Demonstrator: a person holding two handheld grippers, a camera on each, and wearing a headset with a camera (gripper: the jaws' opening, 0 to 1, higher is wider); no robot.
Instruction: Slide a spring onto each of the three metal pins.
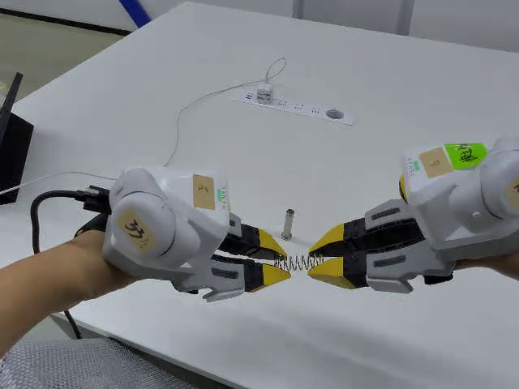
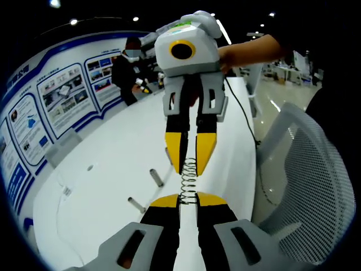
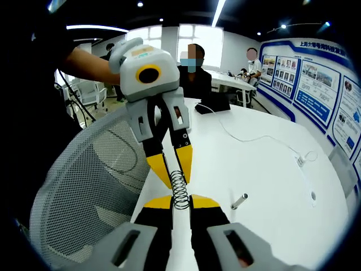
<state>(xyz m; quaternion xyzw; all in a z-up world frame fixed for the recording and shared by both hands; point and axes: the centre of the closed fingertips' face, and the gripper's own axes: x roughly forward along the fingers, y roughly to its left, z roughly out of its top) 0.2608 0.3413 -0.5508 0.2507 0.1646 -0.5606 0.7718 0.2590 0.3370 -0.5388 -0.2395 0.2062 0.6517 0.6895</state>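
Spring (image 1: 299, 262) held level between two sets of yellow fingertips above a white table (image 1: 243, 178), head view: the left gripper (image 1: 280, 260) pinches one end, the right gripper (image 1: 318, 258) the other, each pair of fingers closed to the width of the coil. One metal pin (image 1: 287, 224) stands upright on the table just beyond the gap between the tips. A power strip (image 1: 296, 105) lies well beyond the fingers.

Left gripper view: the left gripper (image 2: 188, 199) presses its fingers onto the near end of the spring (image 2: 189, 180), which runs straight ahead into the tips of the right gripper (image 2: 190, 164), facing it and held by a person's hand (image 2: 237, 53). Two metal pins (image 2: 156, 177) stand on the table to the left of the fingers. A mesh chair (image 2: 304, 180) sits to their right.

Right gripper view: the right gripper (image 3: 180, 202) clamps the spring (image 3: 179, 191), whose far end sits between the left gripper's (image 3: 177, 182) fingertips. One metal pin (image 3: 238, 201) rests on the table just right of the near fingers; whether it stands or leans, the fisheye does not make clear.
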